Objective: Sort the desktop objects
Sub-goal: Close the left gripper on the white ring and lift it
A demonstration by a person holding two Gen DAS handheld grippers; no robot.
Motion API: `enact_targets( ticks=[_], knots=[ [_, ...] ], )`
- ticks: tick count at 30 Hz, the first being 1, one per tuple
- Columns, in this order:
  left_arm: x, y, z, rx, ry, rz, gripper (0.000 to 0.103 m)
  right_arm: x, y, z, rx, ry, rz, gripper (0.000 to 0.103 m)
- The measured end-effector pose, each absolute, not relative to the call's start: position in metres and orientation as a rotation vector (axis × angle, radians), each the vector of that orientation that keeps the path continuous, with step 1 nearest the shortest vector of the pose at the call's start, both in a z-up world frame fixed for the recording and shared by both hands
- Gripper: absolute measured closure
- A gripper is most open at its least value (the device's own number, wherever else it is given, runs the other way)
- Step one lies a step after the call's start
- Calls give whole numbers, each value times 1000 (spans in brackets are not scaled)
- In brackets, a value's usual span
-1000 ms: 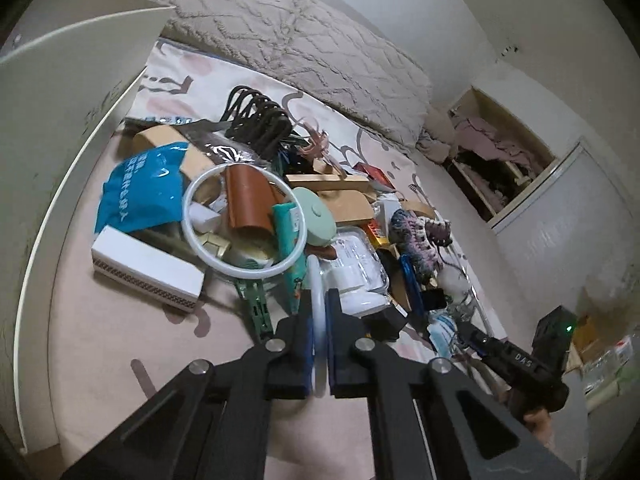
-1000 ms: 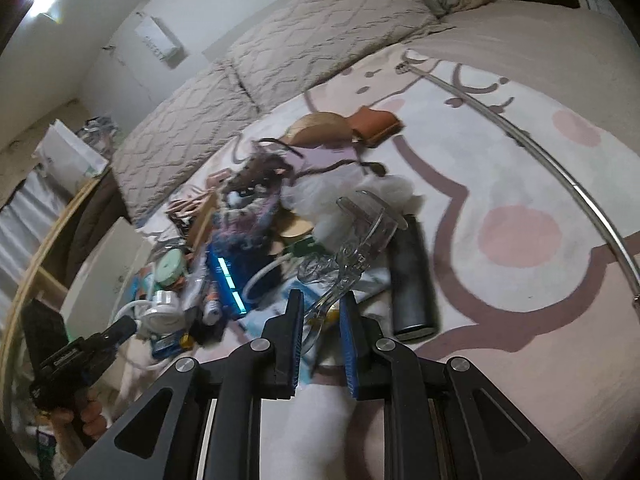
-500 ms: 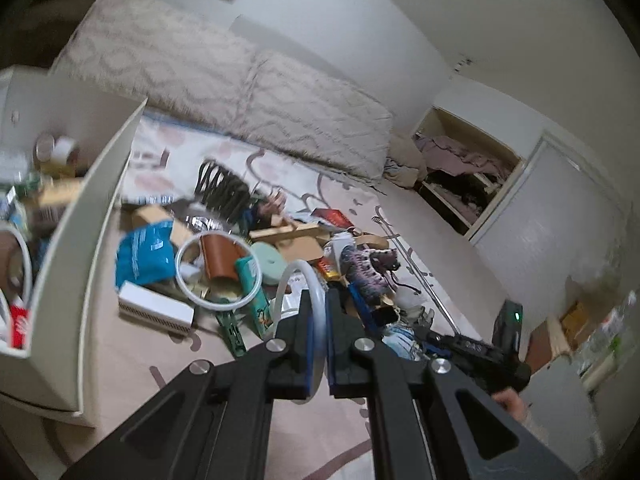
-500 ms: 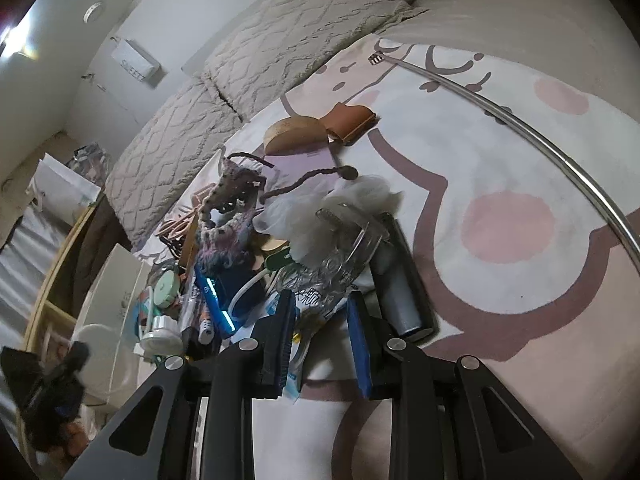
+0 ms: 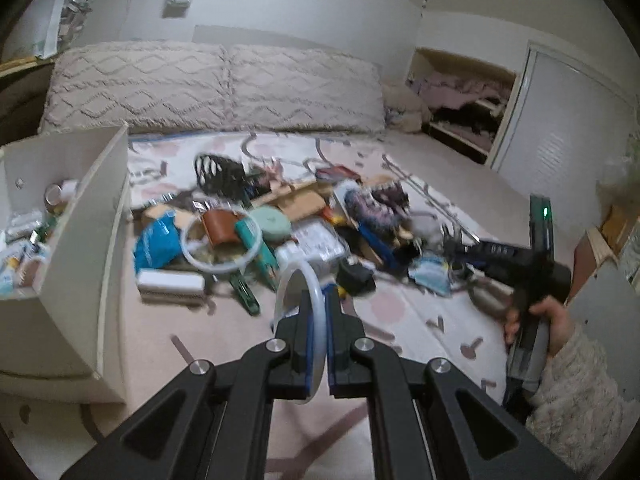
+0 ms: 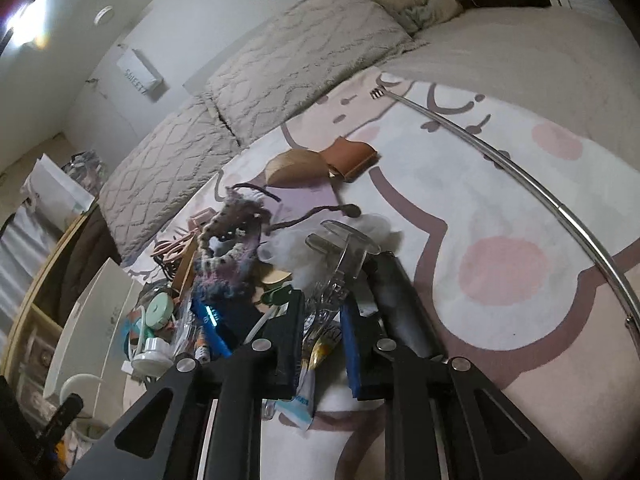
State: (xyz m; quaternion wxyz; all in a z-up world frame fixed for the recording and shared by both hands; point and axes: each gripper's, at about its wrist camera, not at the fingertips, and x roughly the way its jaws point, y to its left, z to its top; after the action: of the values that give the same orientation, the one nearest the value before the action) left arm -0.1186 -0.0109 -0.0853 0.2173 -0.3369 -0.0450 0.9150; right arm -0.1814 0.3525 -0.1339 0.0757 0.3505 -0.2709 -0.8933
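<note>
White ring (image 5: 294,284) lifted, "SWEET" sign (image 6: 138,76) behind.

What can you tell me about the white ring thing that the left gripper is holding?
The thin white plastic ring looks like a smooth, slightly see-through hoop, seen nearly edge-on. It stands upright, pinched between the black fingers of the left gripper, which is shut on it. Its upper arc rises above the fingertips and its lower edge shows below the pads. It is lifted off the bed, in front of the cluttered pile, and only the pads touch it.
</note>
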Motion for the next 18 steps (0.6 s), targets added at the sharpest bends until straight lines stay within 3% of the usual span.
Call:
enact_targets(
  ticks=[7,13,14,15,16,18],
  knots=[
    [-107,4,-108,-991,-125,2427,97,-154,346,-123,960,-851,-2599,85],
    [-105,22,-121,-1054,-55,2392,95,-140,326,-116,922,-767,-2545,85],
    [-105,24,-124,-1073,-40,2396,92,-139,324,-116,928,-757,-2536,85],
    [-106,25,-126,-1092,-24,2406,79,-138,322,-117,933,-750,-2531,85],
    [-106,26,-129,-1109,-8,2423,58,-138,321,-118,937,-746,-2526,85],
    [-105,26,-132,-1123,12,2447,40,-138,321,-118,939,-742,-2526,85]
  ],
)
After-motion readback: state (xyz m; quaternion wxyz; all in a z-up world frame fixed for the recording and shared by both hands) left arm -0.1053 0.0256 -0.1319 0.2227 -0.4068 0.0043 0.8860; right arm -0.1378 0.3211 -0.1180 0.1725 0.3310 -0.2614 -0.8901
